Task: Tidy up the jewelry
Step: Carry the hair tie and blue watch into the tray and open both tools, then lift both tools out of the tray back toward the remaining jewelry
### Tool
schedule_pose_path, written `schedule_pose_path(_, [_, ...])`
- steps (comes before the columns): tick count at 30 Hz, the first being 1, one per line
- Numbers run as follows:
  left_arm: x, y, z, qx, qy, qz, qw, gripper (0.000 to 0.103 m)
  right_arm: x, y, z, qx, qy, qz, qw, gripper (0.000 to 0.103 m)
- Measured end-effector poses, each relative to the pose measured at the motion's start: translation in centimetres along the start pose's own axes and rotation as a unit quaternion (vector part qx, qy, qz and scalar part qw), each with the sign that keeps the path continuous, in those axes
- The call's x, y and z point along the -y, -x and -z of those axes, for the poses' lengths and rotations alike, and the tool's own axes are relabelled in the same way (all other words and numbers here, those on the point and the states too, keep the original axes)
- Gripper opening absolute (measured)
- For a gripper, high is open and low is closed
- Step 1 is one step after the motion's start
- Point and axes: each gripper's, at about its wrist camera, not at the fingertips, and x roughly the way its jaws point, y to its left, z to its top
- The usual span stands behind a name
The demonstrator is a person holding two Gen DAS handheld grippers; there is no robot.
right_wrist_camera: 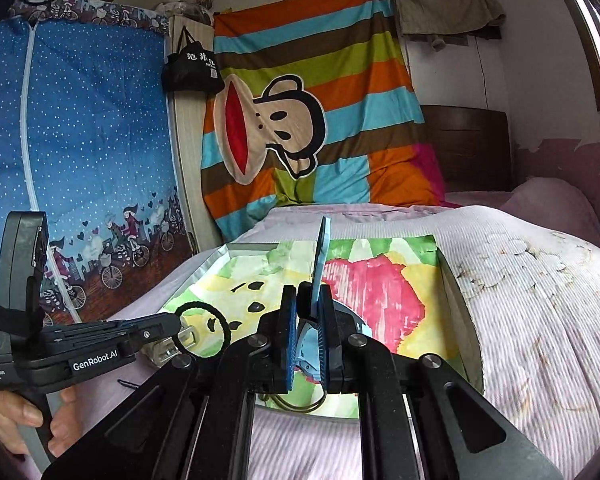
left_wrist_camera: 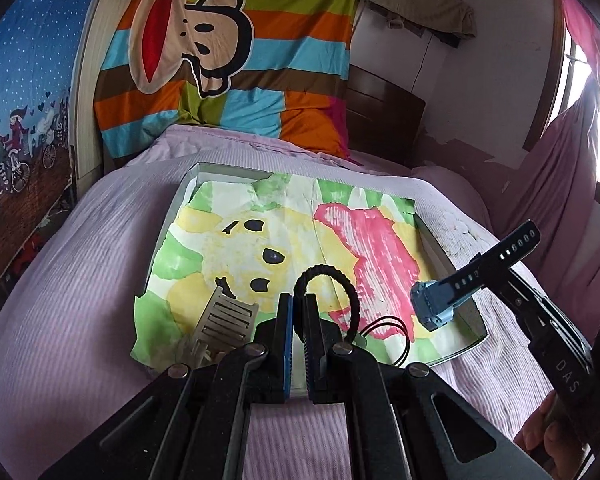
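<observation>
Left tool [left_wrist_camera: 299, 312]: closed on a black braided bracelet [left_wrist_camera: 342, 280], whose loop stands up above the tips, over the near part of the tray [left_wrist_camera: 452, 264]. Right tool [right_wrist_camera: 308, 320]: closed on a blue watch [left_wrist_camera: 436, 308] by its strap, the strap upright and the case hanging low, over the tray's near right part.

Progress: judged early to middle. Both pieces are lifted off the tray, neither set down. No jewelry box or other destination shows in either view, so where they go cannot be told.

Container: one shallow tray on the bed [left_wrist_camera: 80, 240], lined with a painted paper [left_wrist_camera: 260, 240]. Contents, left to right: a metal link band [left_wrist_camera: 224, 320] at the near left corner, partly over the edge; a thin black cord [left_wrist_camera: 392, 336] at the near edge, centre. The rest of the lining is bare. Both remaining items are still to be sorted.
</observation>
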Motion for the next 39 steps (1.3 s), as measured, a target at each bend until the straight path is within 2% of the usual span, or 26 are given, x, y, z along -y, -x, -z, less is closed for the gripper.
schedule_pose_path(10, [0.4,-2.5,1.1,-0.035,-0.016,-0.018,0.9991,0.006,1.5,-3.0,2.4,-0.039,-0.035,-0.009,0.999,0.009])
schedule_pose_path(15, [0.8,-2.4,2.0,-0.034,-0.029,-0.033,0.9985,0.006,2.6,-2.9,3.6,-0.047,-0.060,-0.019,0.997,0.012])
schedule_pose_path(18, [0.7,-2.0,2.4,-0.030,-0.027,-0.026,0.9988,0.009,3.1,-2.6,3.8,-0.051,-0.069,-0.020,0.996,0.013])
schedule_pose_path(19, [0.7,-1.8,2.5,-0.029,-0.025,-0.023,0.9990,0.015,3.3,-2.4,3.9,-0.051,-0.069,-0.019,0.996,0.014])
schedule_pose_path(22, [0.6,-0.9,2.8,-0.015,-0.017,-0.016,0.9996,0.039,3.7,-1.6,4.0,-0.046,-0.068,-0.015,0.997,0.027])
schedule_pose_path(23, [0.6,-0.6,2.8,-0.009,-0.015,-0.015,0.9997,0.043,3.8,-1.4,4.0,-0.044,-0.069,-0.013,0.997,0.033])
schedule_pose_path(25, [0.7,0.1,2.9,0.001,-0.012,-0.012,0.9999,0.043,4.2,-0.8,4.0,-0.044,-0.072,-0.011,0.996,0.035])
schedule_pose_path(27, [0.8,0.9,3.0,0.010,-0.011,-0.008,0.9999,0.048,4.4,-0.2,4.1,-0.041,-0.073,-0.008,0.996,0.036])
schedule_pose_path(28, [0.9,1.4,3.2,0.017,-0.010,-0.009,0.9998,0.057,4.4,0.3,4.1,-0.038,-0.072,-0.005,0.997,0.039])
schedule_pose_path(30, [1.1,2.5,3.5,0.038,-0.010,-0.013,0.9992,0.069,4.4,1.5,4.2,-0.024,-0.068,0.001,0.997,0.052])
schedule_pose_path(32, [1.3,3.5,3.7,0.052,-0.017,-0.017,0.9984,0.079,4.4,2.8,4.2,-0.011,-0.066,0.005,0.998,0.057])
schedule_pose_path(34, [1.3,4.6,4.0,0.063,-0.021,-0.022,0.9975,0.086,4.3,4.2,4.3,0.001,-0.064,0.011,0.998,0.064])
schedule_pose_path(36, [1.3,5.8,4.3,0.078,-0.022,-0.026,0.9964,0.094,4.1,5.6,4.4,0.013,-0.059,0.017,0.998,0.078])
schedule_pose_path(37, [1.2,6.4,4.5,0.086,-0.023,-0.028,0.9957,0.100,3.9,6.3,4.5,0.020,-0.055,0.020,0.998,0.081])
schedule_pose_path(39, [1.1,7.5,4.9,0.099,-0.024,-0.031,0.9943,0.103,3.6,7.8,4.6,0.033,-0.049,0.023,0.998,0.093])
